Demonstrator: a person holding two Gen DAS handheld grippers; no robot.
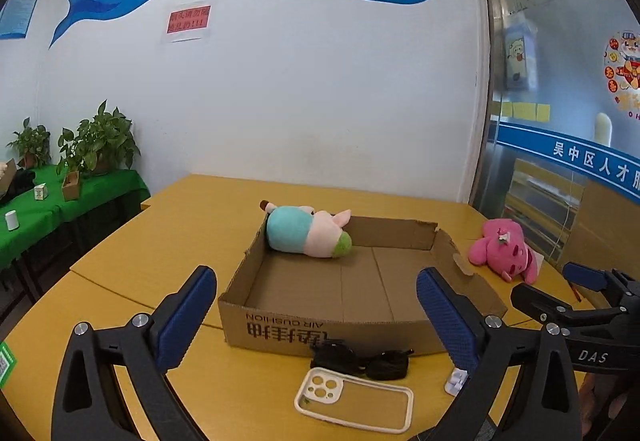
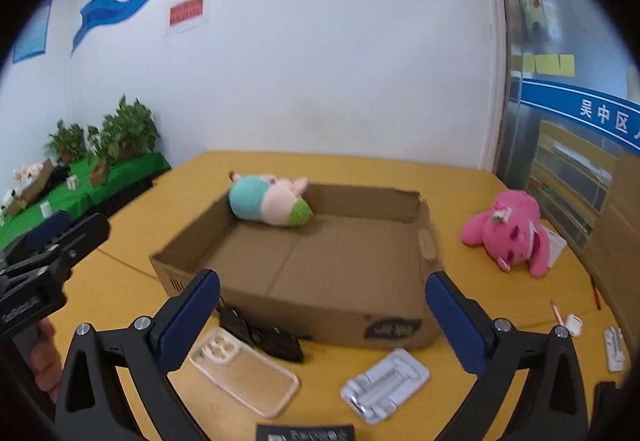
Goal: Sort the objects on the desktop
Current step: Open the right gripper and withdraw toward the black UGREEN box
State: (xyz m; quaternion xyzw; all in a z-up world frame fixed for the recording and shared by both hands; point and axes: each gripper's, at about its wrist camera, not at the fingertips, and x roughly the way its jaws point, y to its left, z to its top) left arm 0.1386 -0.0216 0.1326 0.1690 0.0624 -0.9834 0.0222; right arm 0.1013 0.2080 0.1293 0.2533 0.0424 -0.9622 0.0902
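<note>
An open cardboard box [image 1: 328, 331] [image 2: 320, 315] stands on the yellow table. A teal and pink plush toy [image 1: 306, 231] [image 2: 270, 203] lies in its far left corner. A pink plush toy [image 1: 504, 251] [image 2: 510, 237] lies on the table right of the box. In front of the box lie black sunglasses [image 1: 360, 359] [image 2: 264, 337], a clear phone case [image 1: 354, 399] [image 2: 244, 375] and a white plastic holder [image 2: 384, 385]. My left gripper [image 1: 316, 317] is open and empty above the box's near wall. My right gripper [image 2: 322, 319] is open and empty, near the box front.
A green-clothed side table [image 1: 36, 209] with potted plants [image 1: 96, 141] stands at the left wall. A glass door [image 1: 568, 121] is at the right. Small white items [image 2: 614, 347] and a pencil [image 2: 558, 313] lie at the table's right edge. A dark card [image 2: 306, 433] lies nearest.
</note>
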